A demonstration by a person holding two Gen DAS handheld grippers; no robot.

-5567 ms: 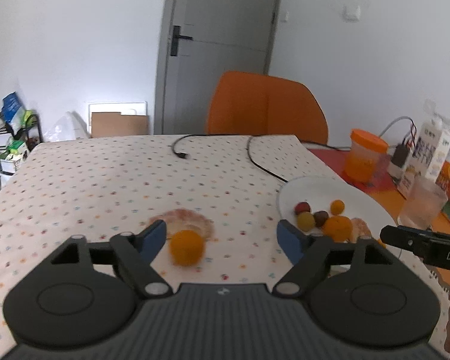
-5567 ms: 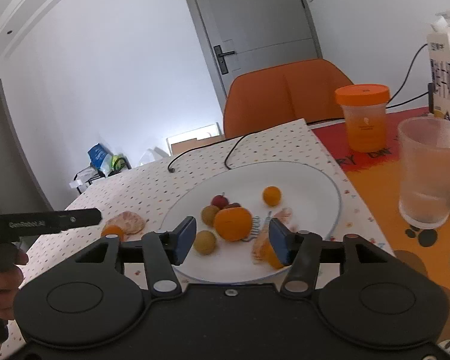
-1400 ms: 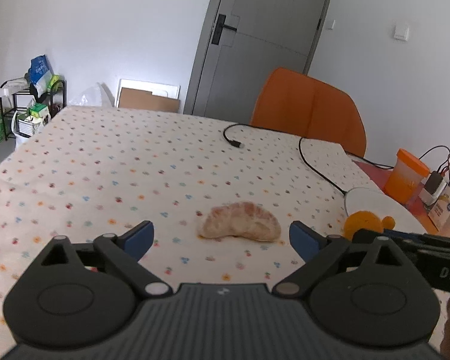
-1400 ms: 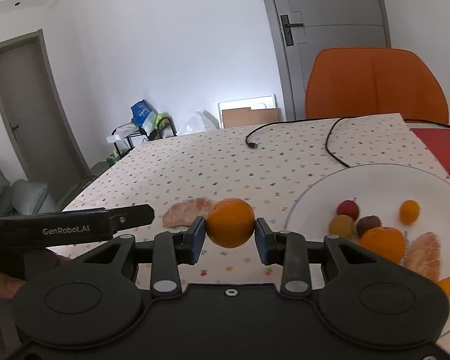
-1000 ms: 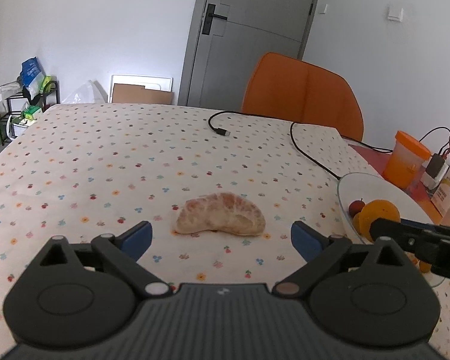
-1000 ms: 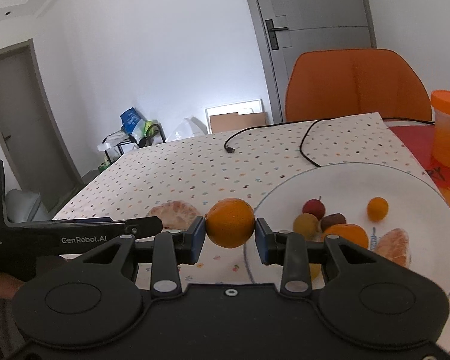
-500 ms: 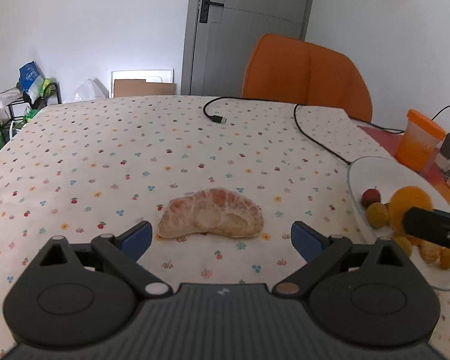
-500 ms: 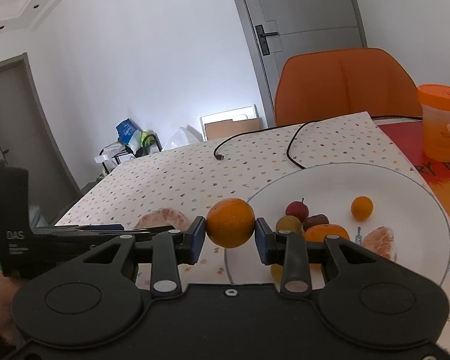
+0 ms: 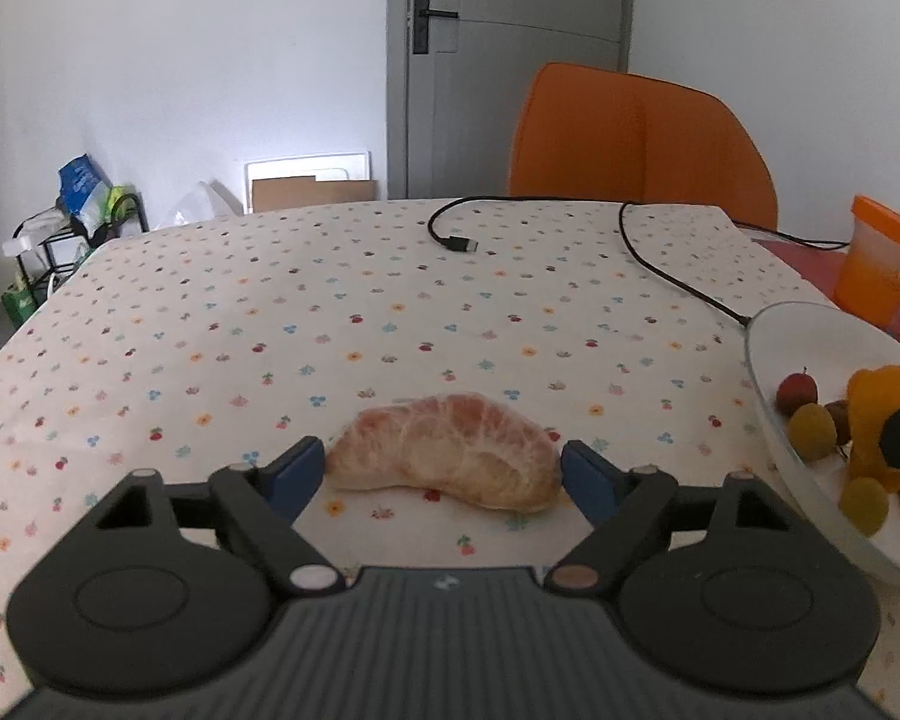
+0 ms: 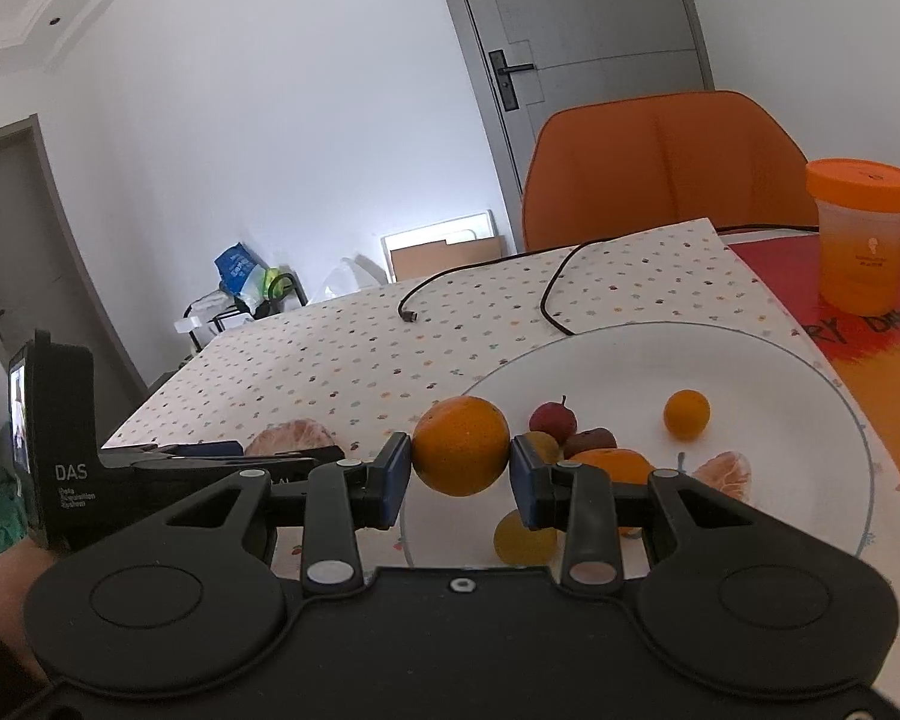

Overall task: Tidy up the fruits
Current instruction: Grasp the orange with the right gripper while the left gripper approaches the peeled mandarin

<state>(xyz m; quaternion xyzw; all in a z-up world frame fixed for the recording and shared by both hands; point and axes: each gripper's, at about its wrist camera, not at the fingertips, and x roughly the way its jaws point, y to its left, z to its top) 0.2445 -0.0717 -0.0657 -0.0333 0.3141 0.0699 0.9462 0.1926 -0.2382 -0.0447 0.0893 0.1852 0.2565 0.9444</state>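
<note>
Left tool [image 9: 443, 474], jaws just closing, brackets but doesn't pinch a peeled, veined, crescent-shaped citrus piece [image 9: 444, 451] lying on the dotted tabletop [image 9: 330, 312]. Right tool [image 10: 461, 473] clamps a round, dimpled orange [image 10: 461, 445] above the glossy plate [image 10: 768, 372].

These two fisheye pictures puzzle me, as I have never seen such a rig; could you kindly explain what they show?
No robot here: a person holds one set of hand tongs in each hand, each with a camera looking along its fingers. The left view shows the left tongs, which have just been closing, around a peeled citrus piece on the dotted tablecloth, not yet clearly pressing it. The right view shows the right tongs gripping an orange by the white plate of small fruits.
</note>
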